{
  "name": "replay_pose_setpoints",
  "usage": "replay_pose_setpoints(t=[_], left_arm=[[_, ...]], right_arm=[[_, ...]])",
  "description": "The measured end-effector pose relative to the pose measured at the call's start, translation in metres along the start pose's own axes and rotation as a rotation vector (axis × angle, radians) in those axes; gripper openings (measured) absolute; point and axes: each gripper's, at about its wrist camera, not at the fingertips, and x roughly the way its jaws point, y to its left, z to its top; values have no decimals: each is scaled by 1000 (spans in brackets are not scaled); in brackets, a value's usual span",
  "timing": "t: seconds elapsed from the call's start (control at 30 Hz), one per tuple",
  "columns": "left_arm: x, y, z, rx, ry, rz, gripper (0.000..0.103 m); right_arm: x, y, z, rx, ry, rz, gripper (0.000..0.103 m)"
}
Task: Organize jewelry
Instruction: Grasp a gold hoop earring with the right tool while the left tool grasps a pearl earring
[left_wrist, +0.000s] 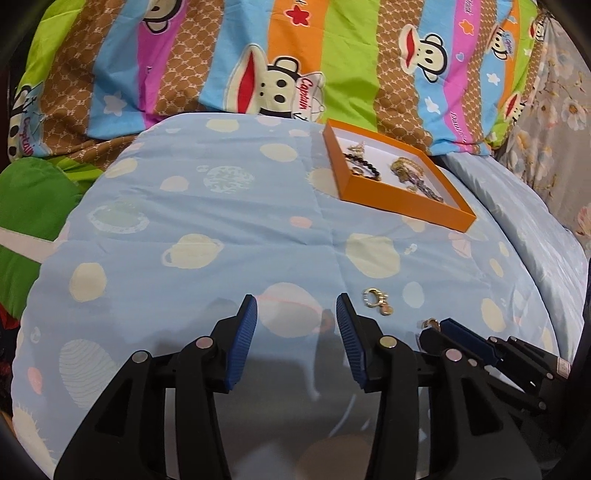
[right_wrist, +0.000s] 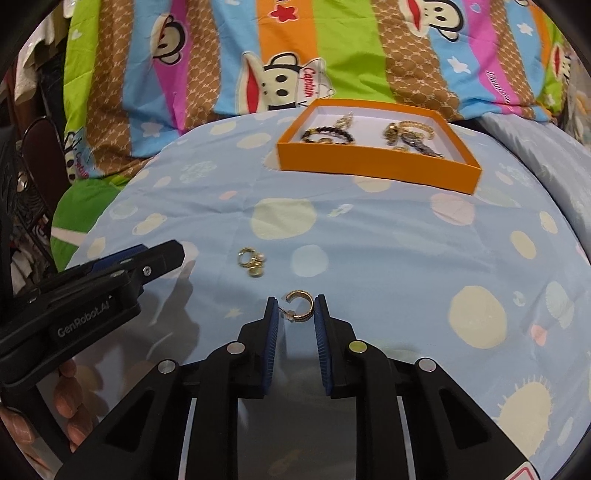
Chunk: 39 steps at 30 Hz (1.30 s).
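R gripper (right_wrist: 295, 308) has pinched onto a gold hoop earring (right_wrist: 300, 305) on the blue quilt (right_wrist: 369, 266), near its front edge, pads touching both sides. L gripper (left_wrist: 296, 317) hangs half open, empty, w/ a second gold earring (left_wrist: 375, 300) just beside its right finger. Pickup step looks in hand; next prob lift & carry to the orange tray (right_wrist: 369, 168) at the quilt's far edge, already holding bracelets etc

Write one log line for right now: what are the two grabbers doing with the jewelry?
left gripper: open, empty | right gripper: jaws shut on gold hoop earring | loose earring: on blanket | orange box: holds jewelry
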Motion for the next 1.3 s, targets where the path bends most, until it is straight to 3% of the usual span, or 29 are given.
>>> replay_pose_setpoints(t=[0.2,0.47,0.73,0.8,1.3], left_arm=[[12,-36,10,75,11,-50,47],[37,-56,11,97,70,-46,46],[39,-58,8,108,66,-36,29],[39,-57,8,105,67,-38,18],[36,-58,8,109,59,-46,18]], right_arm=[[-10,-35,2,71,-20,-53,18],[-10,-55,1,102,-24,-75,18],[-5,-56,2,104,-19,-60,19],[-5,-56,2,108,-18,-57,19],[-7,-58,5,111,-30,-56,19]])
